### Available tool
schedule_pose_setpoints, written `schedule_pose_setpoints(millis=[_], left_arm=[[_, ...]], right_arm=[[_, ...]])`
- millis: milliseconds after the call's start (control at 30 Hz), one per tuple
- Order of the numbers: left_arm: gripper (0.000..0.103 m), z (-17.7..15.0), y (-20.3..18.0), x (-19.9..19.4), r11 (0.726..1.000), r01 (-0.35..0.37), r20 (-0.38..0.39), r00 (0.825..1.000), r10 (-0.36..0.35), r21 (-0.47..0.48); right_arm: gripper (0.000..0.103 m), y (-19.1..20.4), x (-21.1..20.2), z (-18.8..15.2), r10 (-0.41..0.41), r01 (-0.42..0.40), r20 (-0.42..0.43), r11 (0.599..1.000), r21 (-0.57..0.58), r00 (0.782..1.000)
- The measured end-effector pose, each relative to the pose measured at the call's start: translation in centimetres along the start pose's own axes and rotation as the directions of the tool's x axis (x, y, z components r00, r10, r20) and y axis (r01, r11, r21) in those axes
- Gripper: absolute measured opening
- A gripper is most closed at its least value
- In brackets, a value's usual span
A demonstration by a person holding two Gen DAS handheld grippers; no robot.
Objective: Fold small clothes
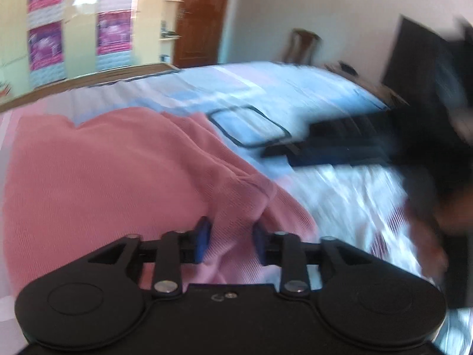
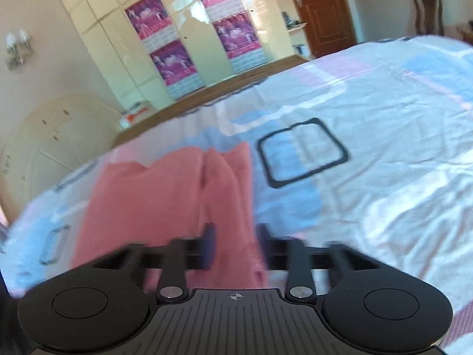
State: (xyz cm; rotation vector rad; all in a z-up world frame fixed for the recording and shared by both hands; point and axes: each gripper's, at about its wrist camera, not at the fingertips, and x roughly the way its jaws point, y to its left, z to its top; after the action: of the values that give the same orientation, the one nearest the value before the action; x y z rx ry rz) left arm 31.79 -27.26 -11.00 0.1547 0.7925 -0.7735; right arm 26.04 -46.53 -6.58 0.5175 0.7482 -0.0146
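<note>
Pink knit garment [image 1: 103, 183] on pastel patchwork bedsheet [image 2: 384, 148]: soft, light, limp | grip hem corners | left gripper [image 1: 229, 241], right gripper [image 2: 235, 244] part-open, seemingly unclamped; blurred

Bed [image 2: 384, 148] w/ pastel patchwork sheet; pink garment [image 2: 165, 195] lies folded on it, near left side.

Motion blur smears the bedsheet [image 1: 340, 183] and a dark shape [image 1: 428, 124] at right — unidentifiable.

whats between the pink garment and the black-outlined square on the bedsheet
Nothing: in the right wrist view only bare sheet separates the pink garment from the black-outlined square.
</note>
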Motion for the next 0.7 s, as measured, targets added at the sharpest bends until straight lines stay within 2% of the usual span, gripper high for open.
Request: schedule_pose_setpoints(millis=[33,100,200,300,367,533,567,633,700], left_arm=[[0.046,-0.3,0.0,-0.8,1.000,-0.004,0.009,1.000,0.004,0.010],[0.059,-0.6,0.6,-2.5,0.999,-0.038,0.038,0.999,0.038,-0.009],[0.064,-0.7,2.7,-4.6,0.990,-0.103,0.084,0.990,0.111,-0.099],[0.065,-1.1,5.9,-5.6,0.964,-0.189,0.072,0.976,0.206,-0.186],[0.064,-1.4,7.7,-5.9,0.943,-0.233,0.042,0.968,0.249,-0.236],[0.064,-1.3,11.6,-5.5,0.885,-0.282,0.005,0.952,0.306,-0.369],[0.064,-1.1,11.9,-5.4,0.880,-0.282,0.002,0.952,0.306,-0.382],[0.064,-0.8,12.1,-4.9,0.879,-0.283,0.000,0.952,0.307,-0.384],[0.064,-0.4,11.9,-4.6,0.882,-0.269,0.009,0.955,0.296,-0.386]], right_arm=[[0.067,0.2,0.3,0.3,0.037,-0.037,0.003,0.999,0.014,0.999],[0.067,1.1,1.0,0.8,0.081,-0.081,-0.016,0.997,0.007,0.997],[0.066,1.9,3.4,1.1,0.110,-0.111,-0.083,0.994,-0.006,0.990],[0.065,2.2,5.7,1.3,0.121,-0.122,-0.120,0.992,-0.003,0.985],[0.038,2.1,7.2,1.6,0.121,-0.122,-0.151,0.993,0.005,0.981],[0.016,1.9,8.3,1.6,0.157,-0.157,-0.209,0.987,0.017,0.965],[0.012,2.2,8.0,1.6,0.156,-0.161,-0.214,0.987,-0.005,0.964],[0.010,2.5,7.4,1.9,0.150,-0.160,-0.204,0.987,-0.032,0.967],[0.010,3.3,5.8,2.4,0.134,-0.147,-0.137,0.986,-0.083,0.981]])
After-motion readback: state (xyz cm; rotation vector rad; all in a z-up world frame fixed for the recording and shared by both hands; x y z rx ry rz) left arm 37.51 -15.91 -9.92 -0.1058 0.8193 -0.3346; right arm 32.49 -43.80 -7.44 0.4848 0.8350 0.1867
